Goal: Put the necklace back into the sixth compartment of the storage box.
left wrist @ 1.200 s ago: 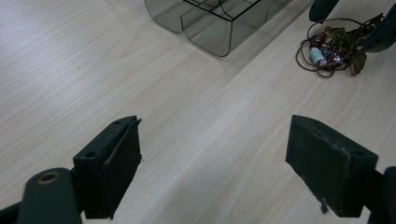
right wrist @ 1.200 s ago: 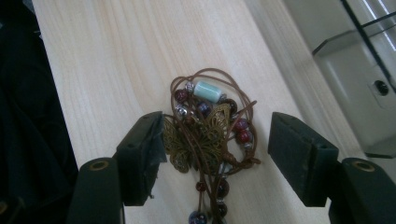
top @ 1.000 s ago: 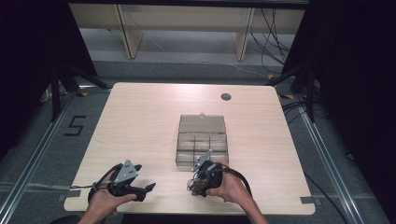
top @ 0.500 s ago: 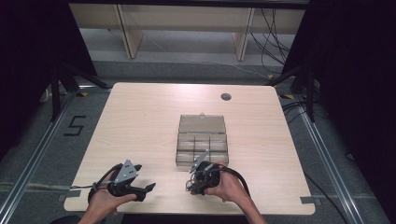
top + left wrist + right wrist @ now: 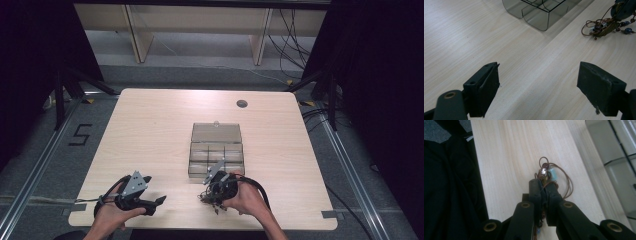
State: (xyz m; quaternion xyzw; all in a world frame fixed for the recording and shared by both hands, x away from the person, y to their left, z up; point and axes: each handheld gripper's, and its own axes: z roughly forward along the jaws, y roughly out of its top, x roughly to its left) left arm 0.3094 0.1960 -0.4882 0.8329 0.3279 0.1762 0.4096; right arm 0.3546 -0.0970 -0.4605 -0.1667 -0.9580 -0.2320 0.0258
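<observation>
High view: you are pinching a beaded cord necklace (image 5: 212, 196) near the table's (image 5: 150, 130) near edge, just in front of the clear compartment box (image 5: 216, 155).

Across the pale wood-grain table you are working largest to smallest: the smoky plastic box, rectangular with rounded dividers, is sitting with its lid hinged open toward the far side, likely so a compartment is ready to receive the jewellery. Your right gripper (image 5: 544, 185) has just been closing, and its black jaws are now pressing together on the thin brown cord, with loops, a pale blue bead and a small metal charm spilling past the tips. Your left gripper (image 5: 537, 82) is resting at the near left, jaws spread wide over bare wood, holding nothing, apparently waiting clear of the work.
</observation>
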